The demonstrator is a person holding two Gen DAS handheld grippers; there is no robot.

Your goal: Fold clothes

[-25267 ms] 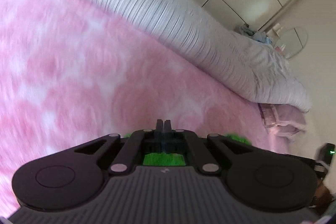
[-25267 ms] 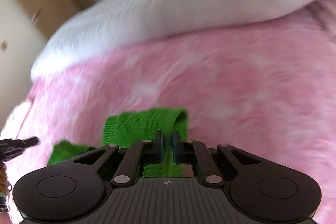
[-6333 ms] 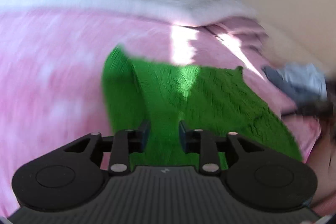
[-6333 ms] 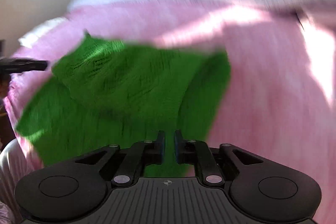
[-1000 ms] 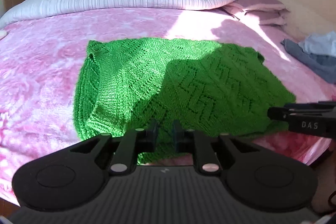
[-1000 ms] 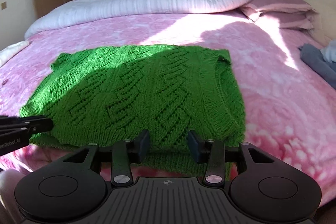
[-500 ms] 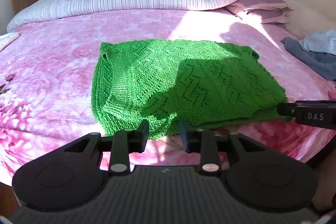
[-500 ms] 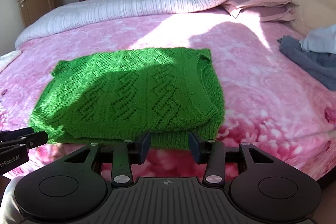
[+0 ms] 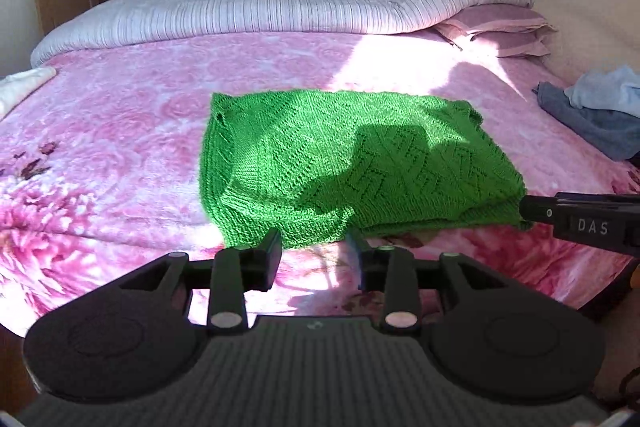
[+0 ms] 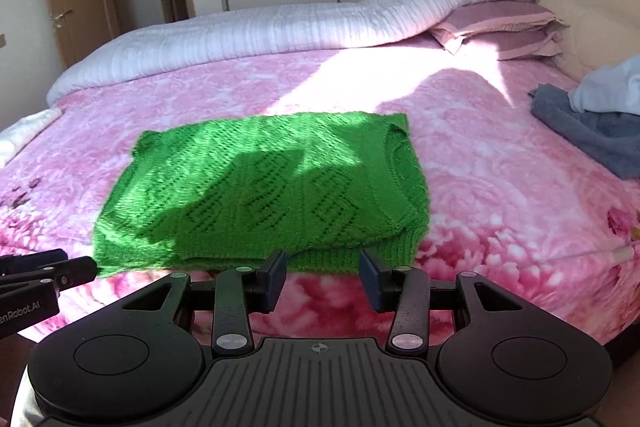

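A green knit sweater (image 9: pixel 340 163) lies folded into a flat rectangle on the pink floral bedspread (image 9: pixel 120 131); it also shows in the right wrist view (image 10: pixel 272 191). My left gripper (image 9: pixel 314 255) is open and empty, held just short of the sweater's near edge. My right gripper (image 10: pixel 322 275) is open and empty, also just short of the near edge. Each gripper's side shows at the edge of the other's view: the right one (image 9: pixel 580 223) and the left one (image 10: pixel 44 275).
A rolled white striped duvet (image 9: pixel 260 11) lies across the far side of the bed, with pink pillows (image 9: pixel 500 31) at the right. A pile of grey and light blue clothes (image 10: pixel 592 119) sits at the bed's right edge. Wardrobe doors and a wooden door stand behind.
Both grippers have backed away from the sweater toward the bed's near edge. My left gripper's jaws have opened wider, and the sweater lies let go and flat.
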